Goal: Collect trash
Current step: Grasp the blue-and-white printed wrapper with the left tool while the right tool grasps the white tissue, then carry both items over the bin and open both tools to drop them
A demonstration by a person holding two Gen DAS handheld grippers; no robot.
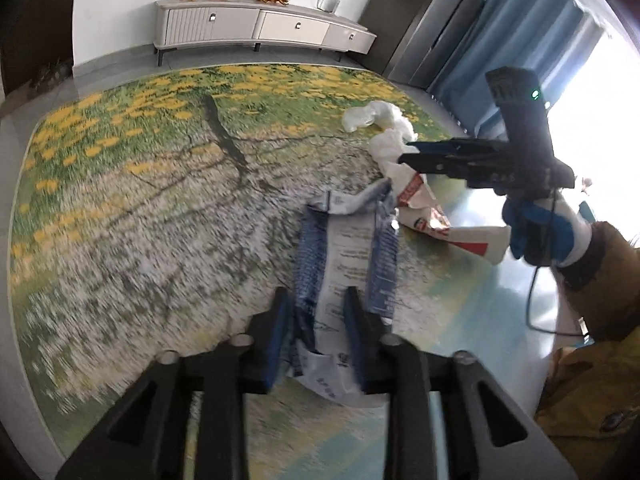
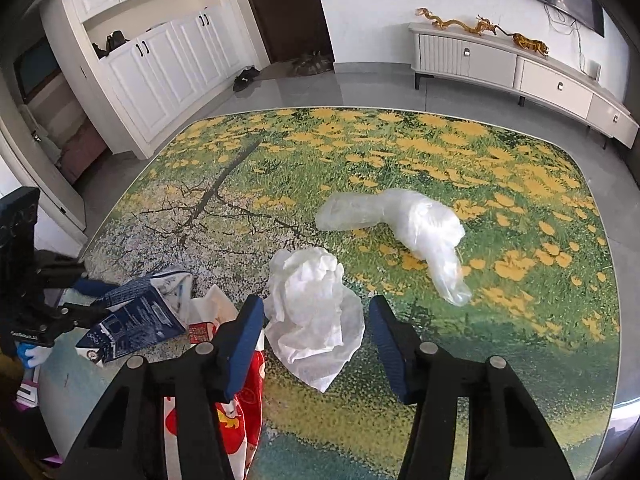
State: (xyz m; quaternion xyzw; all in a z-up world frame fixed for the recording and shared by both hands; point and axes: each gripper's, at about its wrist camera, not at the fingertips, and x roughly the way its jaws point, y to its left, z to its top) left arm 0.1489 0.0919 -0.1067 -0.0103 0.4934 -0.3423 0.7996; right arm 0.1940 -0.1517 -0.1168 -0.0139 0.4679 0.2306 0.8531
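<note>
A flattened blue and white carton (image 1: 344, 248) lies on the flower-print table (image 1: 140, 200). My left gripper (image 1: 317, 294) is shut on its near end; from the right wrist view the carton (image 2: 136, 316) sits in that gripper (image 2: 86, 296) at the left. A crumpled white tissue (image 2: 312, 312) lies between the fingers of my right gripper (image 2: 315, 302), which stands open around it, pads not pressing. From the left wrist view that gripper (image 1: 408, 152) reaches the tissue (image 1: 390, 146) from the right. A red and white bag (image 2: 236, 400) lies beside the carton.
A clear plastic bag (image 2: 400, 228) lies farther out on the table (image 2: 440, 152). A gloved hand (image 1: 544, 236) holds the right gripper. Beyond the table stand a low TV cabinet (image 2: 500, 64), white cupboards (image 2: 160, 64), a dark door (image 2: 288, 8) and blue curtains (image 1: 520, 40).
</note>
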